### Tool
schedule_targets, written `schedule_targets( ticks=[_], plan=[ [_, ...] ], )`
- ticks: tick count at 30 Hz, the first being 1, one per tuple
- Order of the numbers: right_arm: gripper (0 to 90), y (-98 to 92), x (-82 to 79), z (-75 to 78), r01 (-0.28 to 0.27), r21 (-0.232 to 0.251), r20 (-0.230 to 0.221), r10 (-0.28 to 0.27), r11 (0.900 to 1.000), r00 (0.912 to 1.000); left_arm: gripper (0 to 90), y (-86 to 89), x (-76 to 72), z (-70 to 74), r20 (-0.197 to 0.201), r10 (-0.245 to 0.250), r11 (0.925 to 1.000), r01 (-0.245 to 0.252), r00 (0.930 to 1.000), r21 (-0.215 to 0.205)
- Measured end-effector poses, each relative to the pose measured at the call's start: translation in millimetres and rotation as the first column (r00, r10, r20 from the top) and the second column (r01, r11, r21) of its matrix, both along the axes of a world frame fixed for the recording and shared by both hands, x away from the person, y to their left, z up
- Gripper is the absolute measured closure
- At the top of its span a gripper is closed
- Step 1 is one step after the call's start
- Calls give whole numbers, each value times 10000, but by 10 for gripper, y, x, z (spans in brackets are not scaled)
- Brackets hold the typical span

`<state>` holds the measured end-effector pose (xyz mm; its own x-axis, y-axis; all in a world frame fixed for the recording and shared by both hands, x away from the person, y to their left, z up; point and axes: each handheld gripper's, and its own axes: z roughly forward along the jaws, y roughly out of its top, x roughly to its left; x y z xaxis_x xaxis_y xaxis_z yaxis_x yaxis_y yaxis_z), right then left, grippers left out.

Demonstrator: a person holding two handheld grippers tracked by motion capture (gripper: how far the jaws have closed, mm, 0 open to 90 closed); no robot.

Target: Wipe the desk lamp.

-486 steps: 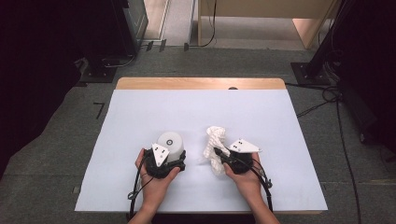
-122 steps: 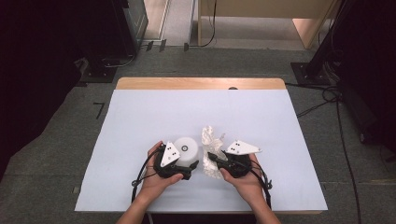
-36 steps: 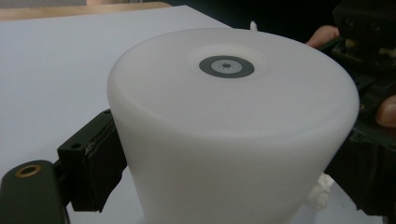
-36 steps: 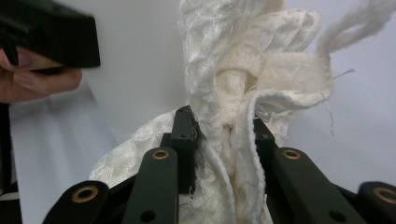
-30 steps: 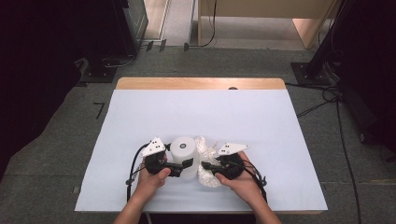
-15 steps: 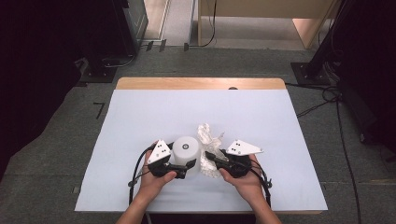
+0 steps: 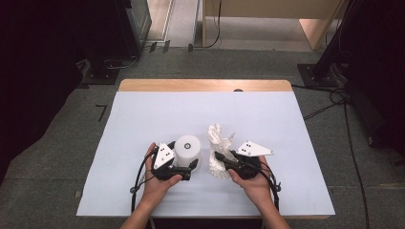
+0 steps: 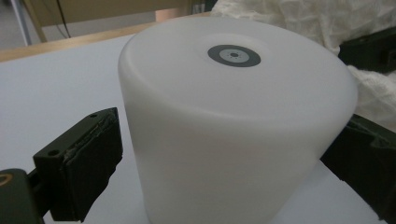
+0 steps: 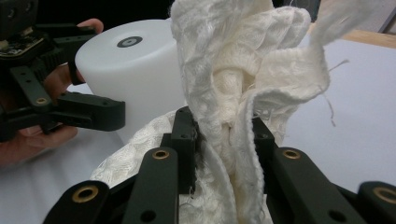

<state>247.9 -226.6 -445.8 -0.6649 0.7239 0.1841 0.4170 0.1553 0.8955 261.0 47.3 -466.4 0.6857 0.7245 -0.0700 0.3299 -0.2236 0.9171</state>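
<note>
A white cylinder (image 7: 187,148) with a small grey ring on its top stands on the table near the front edge. My left gripper (image 7: 185,161) reaches it from the front left, and its two black jaws press its sides (image 8: 233,126). Just to its right, my right gripper (image 7: 218,155) is shut on a crumpled white cloth (image 7: 217,136). The cloth (image 9: 243,60) rises in a bunch above the closed jaws and hangs below them. In the right gripper view the cylinder (image 9: 135,60) sits close behind the cloth, with the left gripper's finger (image 9: 88,112) along its side.
A pale sheet (image 7: 143,119) covers the table, with a wooden strip (image 7: 205,85) at the far edge. Dark equipment stands and cables (image 7: 334,95) lie on the floor beyond and to the right. Both hands rest near the front edge.
The right gripper has lifted the cloth, so it now stands up beside the cylinder instead of lying low. The left gripper has shifted slightly right against the cylinder.
</note>
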Motion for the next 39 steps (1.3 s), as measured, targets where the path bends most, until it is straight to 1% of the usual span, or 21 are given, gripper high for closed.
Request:
schedule_targets(
  ticks=[1,4,5,7,8,9,13,14,15,16,17,18,19,22,25,27,29,33,36,37,39],
  plan=[
    [714,-8,4,-2,33,3,3,-33,10000,10000,9,-50,-45,-12,-55,569,9984,-569,9984,4],
    [713,-22,12,-13,70,1,-83,-70,10000,9999,10,-170,-104,-32,65,1382,9901,-1383,9904,247],
    [713,-22,14,-18,76,-10,-75,-76,10000,9999,10,-199,-112,-31,106,1578,9868,-1581,9874,354],
    [712,-19,18,-25,71,-35,-46,-72,10000,10000,17,-240,-121,-27,7,1845,9823,-1844,9828,343],
    [712,-18,18,-29,75,-37,-56,-75,10000,10000,46,-250,-120,-28,-32,2030,9783,-2027,9792,420],
    [712,-15,19,-34,62,-54,-79,-63,10000,9999,65,-245,-115,-28,-142,2020,9787,-2014,9793,391],
    [713,6,28,-75,25,-225,-131,-28,9997,9999,78,-203,-91,-20,-79,1639,9856,-1634,9865,434],
    [712,13,29,-85,4,-261,-180,-9,9997,9998,80,-167,-74,-11,-150,1508,9881,-1503,9884,330],
    [713,23,30,-94,-71,-274,-274,64,9996,9996,82,-122,-50,-2,-347,1414,9900,-1413,9893,45],
    [713,34,31,-103,-159,-307,-335,148,9994,9993,83,-122,-50,-2,-347,1414,9900,-1413,9893,45],
    [713,54,26,-111,-244,-319,-372,233,9992,9990,84,-63,-17,8,-571,1243,9914,-1264,9906,-332],
    [713,74,21,-116,-321,-395,-363,307,9987,9989,85,65,50,16,-1087,641,9885,-781,9920,-1294],
    [713,94,15,-120,-392,-405,-370,377,9984,9986,85,117,75,20,-1233,396,9842,-599,9916,-1663],
    [712,145,1,-125,-543,-445,-395,525,9975,9978,85,202,114,47,-1339,-189,9773,-100,9908,-2118],
    [712,204,-12,-160,-627,-547,-505,600,9965,9969,85,224,112,72,-1304,-781,9630,409,9884,-2663],
    [712,252,-21,-195,-672,-627,-590,635,9958,9962,85,187,88,95,-1119,-942,9670,641,9893,-2467],
    [713,282,-33,-209,-622,-712,-563,582,9955,9967,85,142,56,106,-942,-966,9744,748,9909,-2121],
    [717,258,-51,-166,-448,-486,-319,432,9978,9986,86,88,36,92,-967,-1408,9702,1178,9853,-2119],
    [718,223,-65,-106,-337,-351,-18,336,9988,9994,86,39,21,79,-907,-1608,9735,1428,9828,-1787],
    [718,223,-65,-106,-337,-351,-18,336,9988,9994,86,39,21,79,-907,-1608,9735,1428,9828,-1787],
    [720,184,-79,-47,-291,-197,266,297,9994,9992,86,-10,5,64,-923,-1745,9765,1602,9803,-1441]
  ],
)
